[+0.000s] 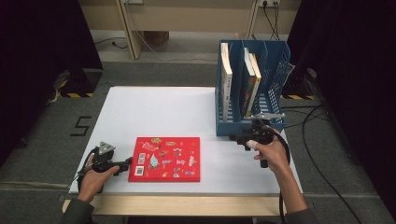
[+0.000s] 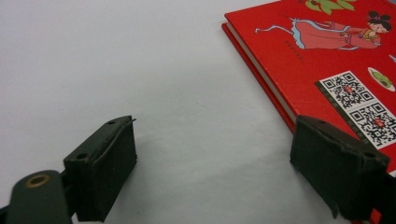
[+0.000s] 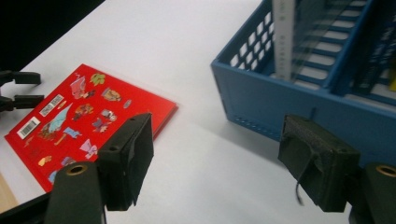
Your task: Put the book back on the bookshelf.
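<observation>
A red picture book (image 1: 166,158) lies flat near the front edge of the white table (image 1: 154,112). My left gripper (image 1: 127,164) rests on the table just left of the book, open, with nothing between its jaws. In the left gripper view (image 2: 215,172) the book's (image 2: 327,60) spine edge runs beside one jaw. My right gripper (image 1: 236,137) hovers in front of the blue file rack (image 1: 254,116), open and empty. The right gripper view (image 3: 217,158) looks down on bare table between the book (image 3: 88,116) and the rack's front wall (image 3: 280,98).
The rack holds a white-spined book (image 1: 226,79) in its left slot and two more upright books (image 1: 252,81) in the middle slot. Cables (image 1: 308,140) trail over the floor at the right. Dark curtains hang on both sides.
</observation>
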`<state>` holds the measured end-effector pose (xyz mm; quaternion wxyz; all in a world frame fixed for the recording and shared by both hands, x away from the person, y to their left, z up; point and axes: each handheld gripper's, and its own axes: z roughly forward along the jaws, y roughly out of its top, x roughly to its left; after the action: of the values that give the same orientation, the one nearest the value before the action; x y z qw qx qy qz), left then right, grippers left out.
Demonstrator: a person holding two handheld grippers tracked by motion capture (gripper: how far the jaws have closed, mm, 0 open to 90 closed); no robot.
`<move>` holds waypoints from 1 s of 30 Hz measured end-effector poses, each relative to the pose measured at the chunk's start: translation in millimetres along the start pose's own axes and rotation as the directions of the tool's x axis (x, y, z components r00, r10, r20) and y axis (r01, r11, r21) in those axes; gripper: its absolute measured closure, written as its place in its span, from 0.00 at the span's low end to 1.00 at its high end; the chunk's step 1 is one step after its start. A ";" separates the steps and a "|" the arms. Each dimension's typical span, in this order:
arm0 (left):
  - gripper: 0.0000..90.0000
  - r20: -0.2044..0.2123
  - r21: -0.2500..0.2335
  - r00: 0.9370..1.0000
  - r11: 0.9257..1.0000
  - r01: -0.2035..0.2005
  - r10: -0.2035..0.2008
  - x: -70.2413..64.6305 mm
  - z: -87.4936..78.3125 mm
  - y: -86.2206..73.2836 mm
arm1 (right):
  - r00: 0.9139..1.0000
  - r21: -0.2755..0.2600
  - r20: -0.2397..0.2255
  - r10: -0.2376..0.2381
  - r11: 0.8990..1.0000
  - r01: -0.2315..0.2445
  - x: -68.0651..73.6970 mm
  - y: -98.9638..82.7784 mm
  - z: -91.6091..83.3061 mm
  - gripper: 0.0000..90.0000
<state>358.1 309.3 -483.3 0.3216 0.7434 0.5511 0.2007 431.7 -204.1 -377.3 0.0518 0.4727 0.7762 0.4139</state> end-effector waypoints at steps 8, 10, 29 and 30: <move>0.15 0.001 0.003 1.000 1.000 -0.001 0.001 0.2 -0.2 0.1 | 1.000 0.024 -0.030 -0.002 1.000 0.002 7.8 -10.3 14.0 0.30; 0.15 0.002 0.003 1.000 1.000 0.000 0.000 0.2 -0.2 0.1 | 0.999 0.027 -0.032 -0.002 1.000 0.003 9.2 -11.9 16.3 0.30; 0.15 0.007 0.000 1.000 1.000 -0.006 0.006 -0.1 -0.4 0.0 | 0.997 0.113 -0.077 -0.002 0.994 0.011 23.4 -32.5 44.2 0.30; 0.15 0.008 -0.001 1.000 1.000 -0.006 0.006 -0.1 -0.5 0.0 | 0.996 0.116 -0.084 -0.004 0.993 0.014 24.0 -33.4 45.9 0.30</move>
<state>357.7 309.3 -483.0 0.3238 0.7456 0.5474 0.1990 417.2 -165.3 -422.9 -0.0067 0.4536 0.8026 0.3872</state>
